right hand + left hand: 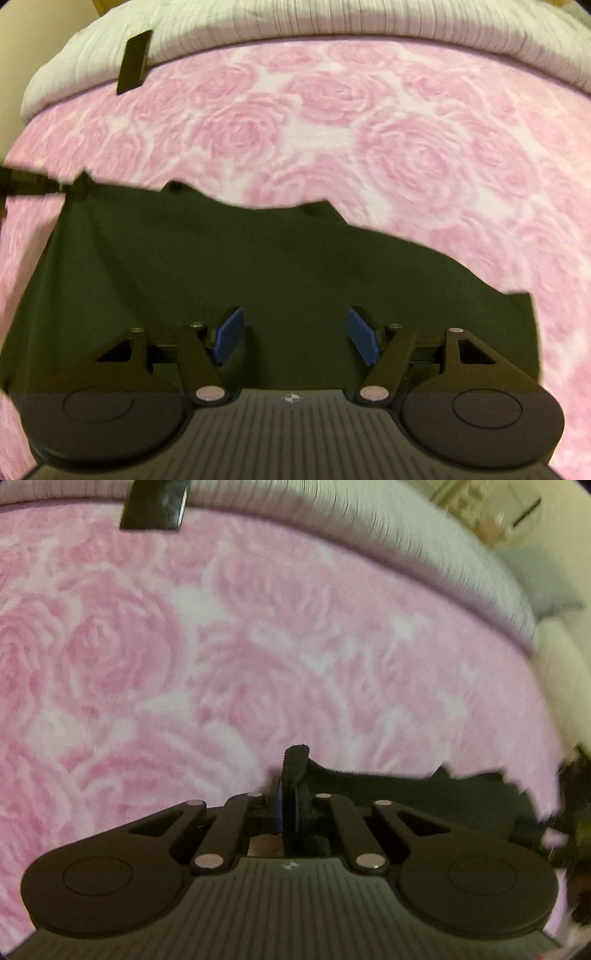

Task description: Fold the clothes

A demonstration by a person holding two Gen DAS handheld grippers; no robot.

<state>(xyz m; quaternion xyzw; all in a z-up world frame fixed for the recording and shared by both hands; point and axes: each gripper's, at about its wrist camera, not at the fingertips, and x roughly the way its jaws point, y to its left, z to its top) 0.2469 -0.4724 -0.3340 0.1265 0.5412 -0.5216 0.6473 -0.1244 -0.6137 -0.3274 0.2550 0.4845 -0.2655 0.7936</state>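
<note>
A dark garment [236, 266] lies spread on the pink rose-patterned bed cover [406, 155]. In the left wrist view my left gripper [290, 794] is shut on a bunched edge of the dark garment [424, 794], which trails off to the right; a tuft of cloth sticks up between the fingers. In the right wrist view my right gripper [293, 334] hovers over the garment's near part with its blue pads [229, 334] wide apart and nothing between them. The garment's far edge is uneven, with small tabs showing.
A white ribbed blanket [332, 18] runs along the far edge of the bed. A small flat black object [155, 506] lies at that border, also seen as the black object [135, 61] in the right view. A grey pillow [543, 587] and shelving are at far right.
</note>
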